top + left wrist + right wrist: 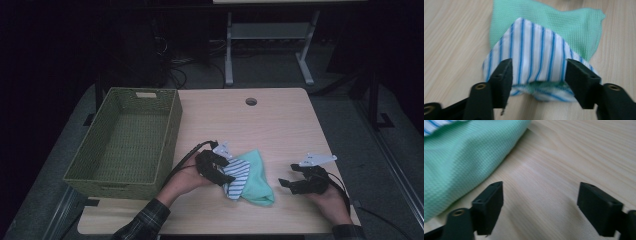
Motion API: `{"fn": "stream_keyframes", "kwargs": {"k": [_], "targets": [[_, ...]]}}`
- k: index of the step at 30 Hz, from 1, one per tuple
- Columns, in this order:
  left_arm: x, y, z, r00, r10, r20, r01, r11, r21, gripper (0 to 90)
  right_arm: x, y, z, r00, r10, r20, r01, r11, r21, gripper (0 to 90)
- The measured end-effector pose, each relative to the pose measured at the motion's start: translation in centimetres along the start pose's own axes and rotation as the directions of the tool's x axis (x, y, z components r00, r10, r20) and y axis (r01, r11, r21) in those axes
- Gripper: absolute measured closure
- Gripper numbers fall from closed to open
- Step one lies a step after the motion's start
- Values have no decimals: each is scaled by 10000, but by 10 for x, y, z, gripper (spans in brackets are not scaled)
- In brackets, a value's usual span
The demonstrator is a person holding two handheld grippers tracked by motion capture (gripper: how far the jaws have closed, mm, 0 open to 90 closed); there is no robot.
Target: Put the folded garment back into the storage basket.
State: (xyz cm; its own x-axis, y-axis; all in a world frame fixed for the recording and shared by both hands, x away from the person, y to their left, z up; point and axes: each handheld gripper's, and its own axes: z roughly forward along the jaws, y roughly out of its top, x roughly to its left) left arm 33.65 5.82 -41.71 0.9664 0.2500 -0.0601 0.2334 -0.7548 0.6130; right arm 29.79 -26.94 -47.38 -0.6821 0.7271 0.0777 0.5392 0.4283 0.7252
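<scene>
A white cloth with blue stripes (240, 172) lies folded on top of a mint-green cloth (259, 182) near the table's front edge. My left gripper (223, 176) sits at the striped cloth's left side. In the left gripper view its jaws (539, 72) stand apart, with the folded edge of the striped cloth (534, 50) between them and the green cloth (566, 22) beyond; the pads are not pressing on it. My right gripper (286, 184) rests to the right of the pile. It is open (540, 202) over bare wood, and the green cloth (461, 157) lies off to its left.
A green woven basket (172, 125) stands at the table's left side. The light wooden table (260, 125) has a round cable hole (251, 101) near its far edge. Desk legs and cables stand on the dark floor beyond.
</scene>
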Motion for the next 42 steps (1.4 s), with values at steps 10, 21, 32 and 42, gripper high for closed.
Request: {"fn": "stream_keyframes", "kwargs": {"k": [10, 21, 32, 42], "targets": [[1, 13, 11, 9995, 253, 185, -259, 9991, 332, 201, 0, -3, 9, 9981, -70, 605, 58, 9998, 204, 71], [-1, 11, 29, 9980, 516, 369, -554, 9925, 1089, 134, -1, -4, 10, 9979, -24, 648, 9, 9997, 232, 38], [-5, 6, 47, 9983, 493, 325, -533, 9893, 1357, 127, -1, -4, 10, 9979, -15, 651, -1, 9997, 238, 37], [-6, 5, 52, 9979, 608, 207, -632, 9869, 1487, 124, -1, -4, 10, 9979, -22, 647, 7, 9997, 232, 37]]}}
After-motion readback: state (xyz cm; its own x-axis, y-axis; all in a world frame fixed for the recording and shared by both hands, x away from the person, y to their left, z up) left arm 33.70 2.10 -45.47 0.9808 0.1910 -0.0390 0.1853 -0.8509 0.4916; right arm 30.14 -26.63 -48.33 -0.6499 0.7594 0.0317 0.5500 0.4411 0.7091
